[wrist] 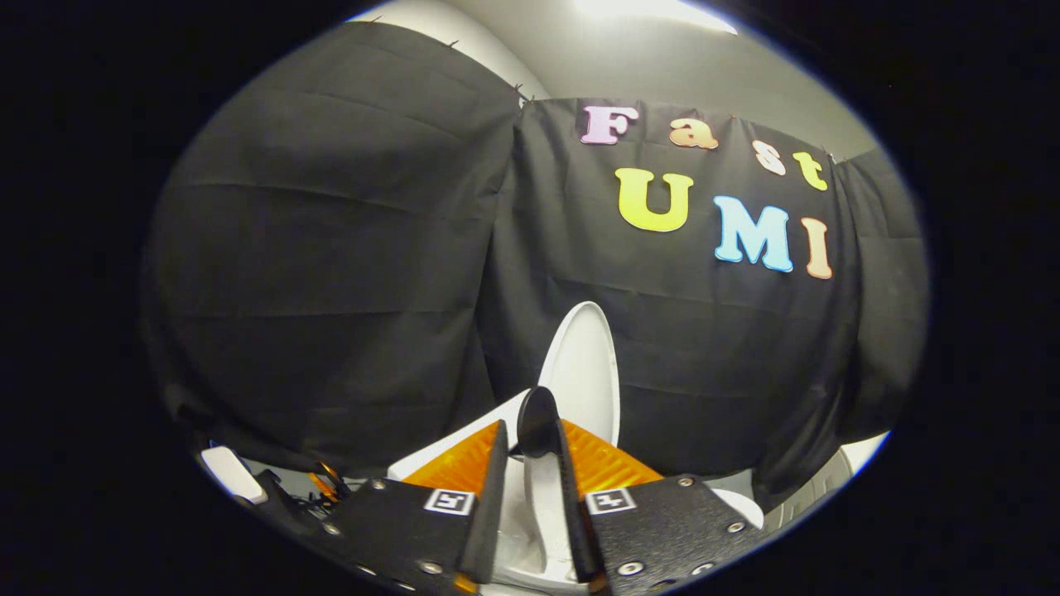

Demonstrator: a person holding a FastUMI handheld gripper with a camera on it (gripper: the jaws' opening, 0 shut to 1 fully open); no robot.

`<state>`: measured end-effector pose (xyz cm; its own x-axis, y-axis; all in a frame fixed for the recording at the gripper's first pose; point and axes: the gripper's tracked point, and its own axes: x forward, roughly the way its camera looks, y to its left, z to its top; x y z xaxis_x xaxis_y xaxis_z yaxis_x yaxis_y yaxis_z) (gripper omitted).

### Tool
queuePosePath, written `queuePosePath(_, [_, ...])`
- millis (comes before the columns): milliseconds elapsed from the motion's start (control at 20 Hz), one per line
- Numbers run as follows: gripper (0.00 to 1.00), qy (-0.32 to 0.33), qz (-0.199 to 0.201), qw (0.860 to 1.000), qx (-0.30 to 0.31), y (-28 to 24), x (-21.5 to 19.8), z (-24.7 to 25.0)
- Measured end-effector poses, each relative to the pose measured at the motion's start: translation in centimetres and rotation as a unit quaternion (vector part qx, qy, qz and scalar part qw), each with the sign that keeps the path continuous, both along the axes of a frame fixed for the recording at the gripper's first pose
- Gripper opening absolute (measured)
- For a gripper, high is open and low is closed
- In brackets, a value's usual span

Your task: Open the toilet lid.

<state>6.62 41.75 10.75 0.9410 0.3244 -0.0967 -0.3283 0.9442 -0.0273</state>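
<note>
The white toilet lid (585,372) stands raised and nearly upright against the black cloth, just beyond my fingers. My gripper (534,430) points up at its lower edge, with the fingers only a narrow gap apart. A dark rounded piece (538,420) sits between the fingertips, right under the lid's edge. Whether both fingers press on it is unclear. Through the gap between the fingers I see the white toilet body (530,513) below.
Black cloth walls (331,273) close in the space behind and to the left of the toilet. A small white object (233,473) and some cables (327,484) lie low on the left. A pale wall strip (861,454) shows low on the right.
</note>
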Motion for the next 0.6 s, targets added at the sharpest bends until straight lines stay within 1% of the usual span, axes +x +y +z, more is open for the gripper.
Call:
queuePosePath(50, [0.55, -0.008, 0.002, 1.000, -0.006, -0.2, 0.0, 0.1])
queuePosePath(150, [0.90, -0.017, -0.011, 1.000, -0.007, -1.9, -0.3, 0.4])
queuePosePath(200, [0.94, -0.017, -0.018, 1.000, 0.004, -2.7, -0.2, 0.5])
queuePosePath(250, [0.95, -0.011, -0.019, 1.000, 0.021, -3.3, -0.2, 0.5])
queuePosePath(450, [0.95, 0.009, -0.011, 0.998, 0.066, -4.8, -0.8, 0.5])
queuePosePath(550, [0.95, 0.002, -0.006, 0.997, 0.071, -5.3, -1.3, 1.0])
queuePosePath(600, [0.95, -0.003, 0.004, 0.997, 0.075, -5.2, -1.6, 1.1])
